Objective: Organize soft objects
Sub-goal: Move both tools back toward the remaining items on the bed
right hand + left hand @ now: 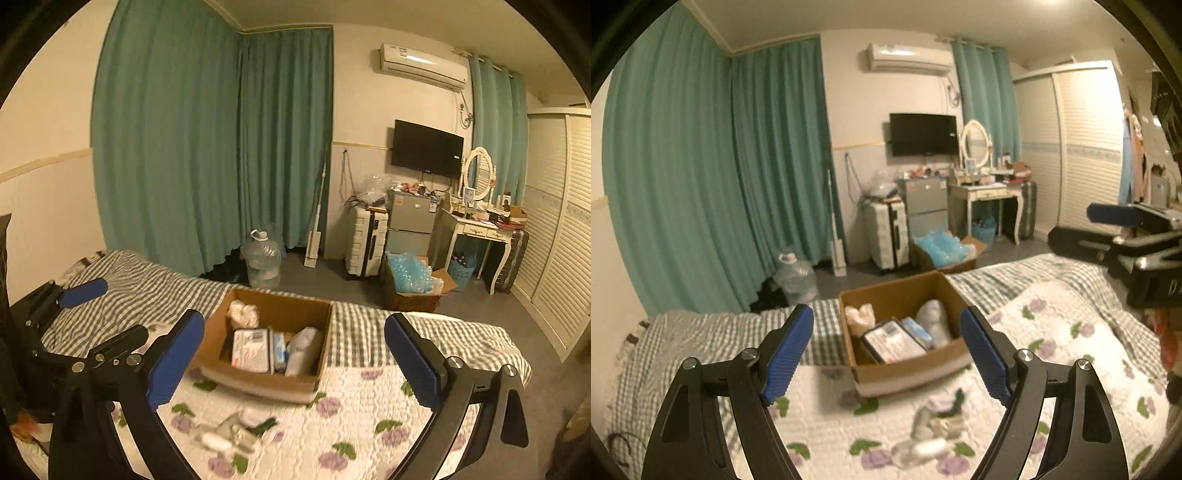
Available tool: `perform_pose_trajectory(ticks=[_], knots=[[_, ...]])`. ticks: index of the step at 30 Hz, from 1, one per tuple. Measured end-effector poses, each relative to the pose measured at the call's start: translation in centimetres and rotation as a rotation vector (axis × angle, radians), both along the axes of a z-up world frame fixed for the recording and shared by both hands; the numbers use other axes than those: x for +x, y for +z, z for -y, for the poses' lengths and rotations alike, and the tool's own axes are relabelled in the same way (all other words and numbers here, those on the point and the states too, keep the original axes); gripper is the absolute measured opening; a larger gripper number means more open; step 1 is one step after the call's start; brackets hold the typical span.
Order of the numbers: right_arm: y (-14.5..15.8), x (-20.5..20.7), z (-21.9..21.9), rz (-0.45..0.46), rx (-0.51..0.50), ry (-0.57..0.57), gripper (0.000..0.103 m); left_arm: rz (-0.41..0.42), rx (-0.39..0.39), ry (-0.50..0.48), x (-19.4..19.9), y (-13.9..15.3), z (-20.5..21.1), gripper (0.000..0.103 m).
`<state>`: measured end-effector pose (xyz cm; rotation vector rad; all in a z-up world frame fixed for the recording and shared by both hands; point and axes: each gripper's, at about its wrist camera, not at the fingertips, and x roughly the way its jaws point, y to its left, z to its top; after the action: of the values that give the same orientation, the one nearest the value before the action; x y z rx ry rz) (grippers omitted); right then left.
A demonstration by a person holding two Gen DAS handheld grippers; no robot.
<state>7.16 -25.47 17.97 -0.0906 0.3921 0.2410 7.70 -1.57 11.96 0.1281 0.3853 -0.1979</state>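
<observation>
An open cardboard box [882, 293] [236, 374] sits on the bed and holds a white fluffy item [860, 316] [242, 313], flat packets [895, 341] [252, 349] and a pale soft bundle [932, 319] [303, 349]. A small pile of loose soft items [936, 424] [236, 430] lies on the floral quilt in front of the box. My left gripper [886, 354] is open and empty above the quilt, framing the box. My right gripper [293, 360] is open and empty, also facing the box. Each gripper shows at the edge of the other's view, the right one [1126, 229] and the left one [74, 291].
The bed has a floral quilt [1052, 332] [369, 424] over a checked blanket [713, 332] [147, 288]. Beyond it on the floor stand a water jug [262, 260], a suitcase [365, 242], a box of blue plastic [410, 280], a small fridge and a dressing table [480, 232].
</observation>
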Motion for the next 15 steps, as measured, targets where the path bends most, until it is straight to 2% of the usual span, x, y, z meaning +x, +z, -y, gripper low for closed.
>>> perform_pose_trajectory(ticks=[4, 7, 15], knots=[[-2.6, -1.9, -0.8, -0.021, -0.014, 0.010, 0.099, -0.010, -0.015, -0.005, -1.9, -1.6, 0.2, 0.083], [-5.7, -1.8, -1.5, -0.061, -0.005, 0.011, 0.099, -0.038, -0.008, 0.023, -1.8, -3.7, 0.2, 0.083], [-16.2, 2.9, -1.8, -0.221, -0.041, -0.045, 0.099, -0.258, -0.064, 0.096, 1.7, -14.1, 0.2, 0.083]])
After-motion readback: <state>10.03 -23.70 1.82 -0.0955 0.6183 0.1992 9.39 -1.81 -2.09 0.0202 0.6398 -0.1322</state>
